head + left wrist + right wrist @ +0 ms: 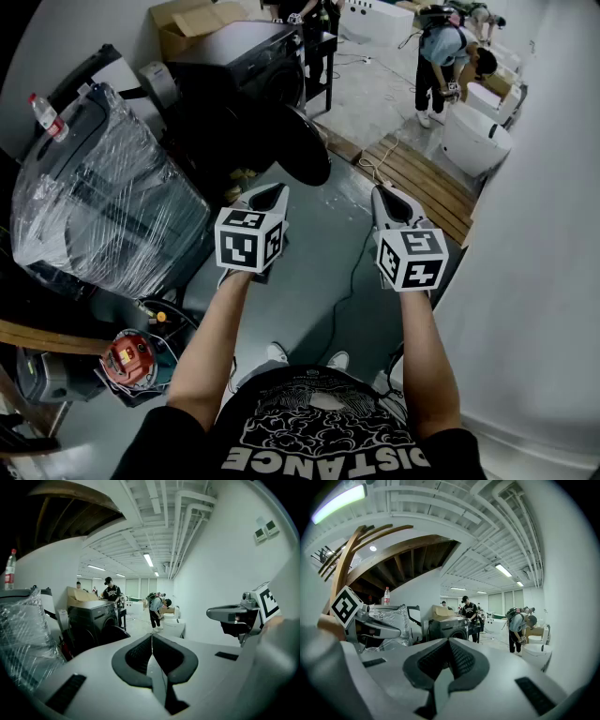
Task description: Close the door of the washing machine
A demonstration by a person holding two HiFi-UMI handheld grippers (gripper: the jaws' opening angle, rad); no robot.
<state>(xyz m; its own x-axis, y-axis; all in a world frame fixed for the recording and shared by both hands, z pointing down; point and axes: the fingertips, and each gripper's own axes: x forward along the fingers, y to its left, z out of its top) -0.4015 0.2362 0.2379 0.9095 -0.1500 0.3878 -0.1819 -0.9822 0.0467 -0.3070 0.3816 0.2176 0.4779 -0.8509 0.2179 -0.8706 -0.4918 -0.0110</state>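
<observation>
In the head view the washing machine (246,58) stands well ahead of the person. Its round door (306,147) is swung out toward the walkway and not yet shut. The left claw (273,193) and right claw (385,195) are held side by side in the air, well short of the door, both closed and empty. A dark cable (349,274) trails over the floor just ahead of the person's feet, so stepping forward with eyes on the door could snag a shoe on it. The plastic-wrapped appliance (103,211) crowds the left side and the wooden pallet (424,178) the right, which leaves a narrow lane and a chance of clipping either with an elbow. In the left gripper view the jaws meet along a thin line with nothing between them. The door (114,633) shows low and left of the tips, leaning out from the dark machine (91,618). A push with a closed tip on the domed glass could skid off sideways, so the rim looks the safer spot. A bystander (111,594) stands just behind the machine, and a hard slam might jolt it toward them. In the right gripper view the jaws are likewise pressed together and empty, with the machine (449,628) far beyond the tips. I cannot make out the door's edge from here, so steering by this hand alone risks missing it. Too soft a push, I judge, would leave the latch uncaught and the door resting ajar.
</observation>
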